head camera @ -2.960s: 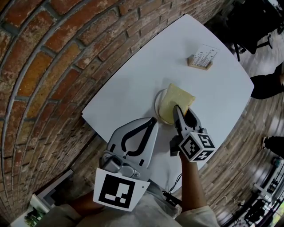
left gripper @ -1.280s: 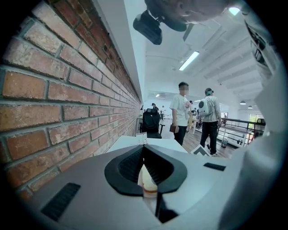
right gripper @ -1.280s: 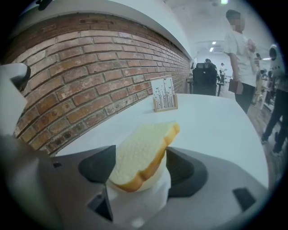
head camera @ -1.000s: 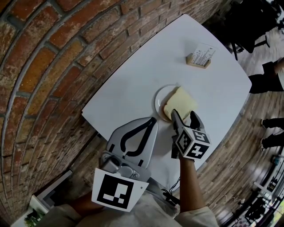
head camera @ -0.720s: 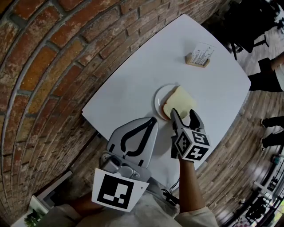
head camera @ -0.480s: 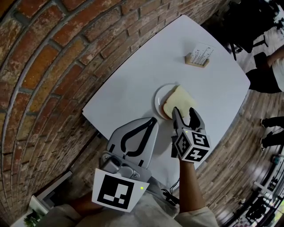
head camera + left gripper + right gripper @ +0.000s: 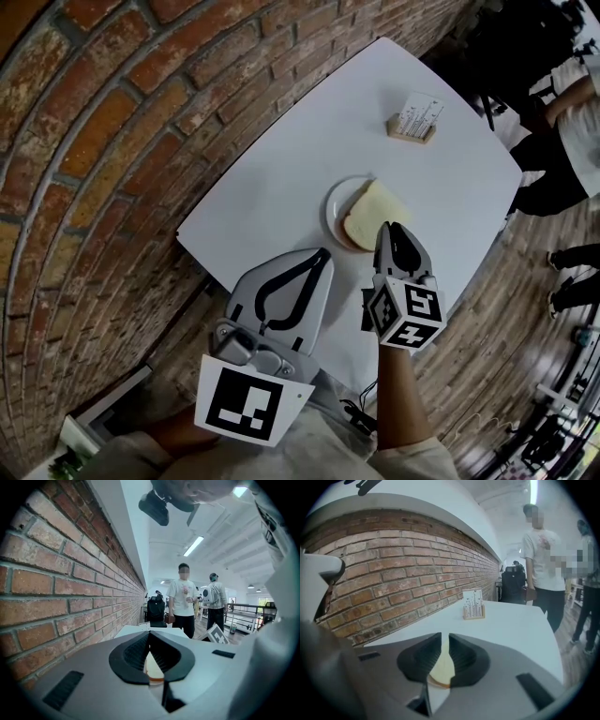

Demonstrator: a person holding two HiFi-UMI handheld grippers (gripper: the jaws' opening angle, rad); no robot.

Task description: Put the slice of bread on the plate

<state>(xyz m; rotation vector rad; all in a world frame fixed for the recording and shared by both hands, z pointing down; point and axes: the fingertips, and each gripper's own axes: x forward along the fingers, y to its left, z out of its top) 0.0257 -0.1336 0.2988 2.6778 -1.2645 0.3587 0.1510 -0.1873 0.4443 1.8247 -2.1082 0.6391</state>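
Note:
The slice of bread (image 7: 368, 217) lies on the small round plate (image 7: 333, 214) near the middle of the white table (image 7: 281, 169), overhanging the plate's right side. My right gripper (image 7: 384, 230) hovers just in front of the slice, apart from it. Its jaws are closing to a narrow gap with nothing between them. In the right gripper view the bread (image 7: 440, 673) shows through that gap. My left gripper (image 7: 325, 253) hangs over the table's near edge, shut and empty. In the left gripper view its tips (image 7: 148, 634) touch.
A wooden card holder (image 7: 412, 120) stands at the far right of the table; the right gripper view shows the card holder (image 7: 473, 605) too. A brick wall (image 7: 112, 141) runs along the table's left. Two people (image 7: 183, 597) stand beyond the far end.
My right gripper let go of the bread, which settled onto the plate. The gripper then drew back and up from the slice and its jaws narrowed. The left gripper stayed put.

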